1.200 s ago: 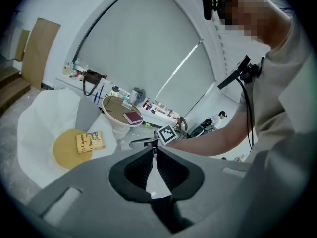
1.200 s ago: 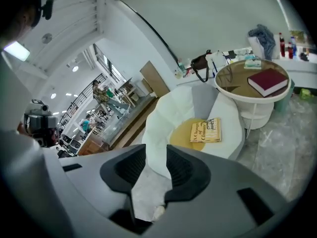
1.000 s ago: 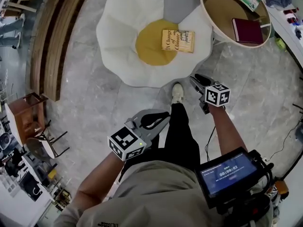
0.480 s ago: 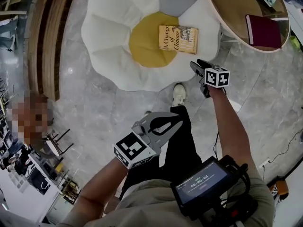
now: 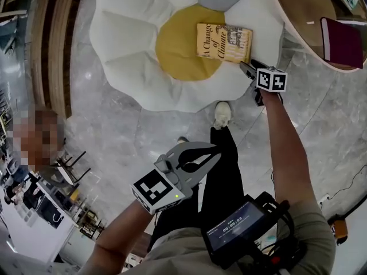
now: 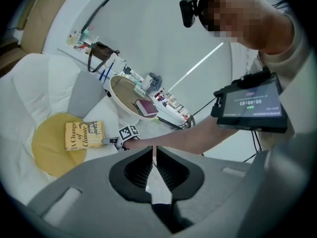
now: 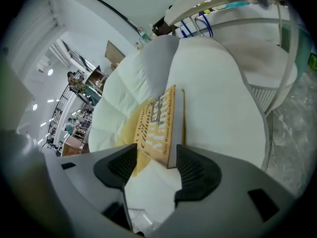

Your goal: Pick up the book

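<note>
A yellow paperback book (image 5: pixel 224 42) lies flat on the yellow centre of a white flower-shaped cushion (image 5: pixel 132 50). My right gripper (image 5: pixel 249 69) reaches down to the book's near right corner. In the right gripper view that book (image 7: pixel 158 125) has its corner between the jaws of the right gripper (image 7: pixel 156 156). The jaws are opening and the pads do not touch it. My left gripper (image 5: pixel 215 150) hangs far back above the floor by the person's leg, shut and empty. The left gripper view shows the book (image 6: pixel 84 134) well ahead of it.
A round wooden table (image 5: pixel 298 4) at the upper right holds a maroon book (image 5: pixel 342 42). The person's shoe (image 5: pixel 222 114) stands at the cushion's near edge. A curved wooden bench (image 5: pixel 54 44) runs along the left. A screen (image 5: pixel 235 231) hangs at the person's chest.
Both grippers have come down. The right one travelled forward from above the shoe to the book's corner, with its jaws spreading. The cushion and book now sit closer in view.
</note>
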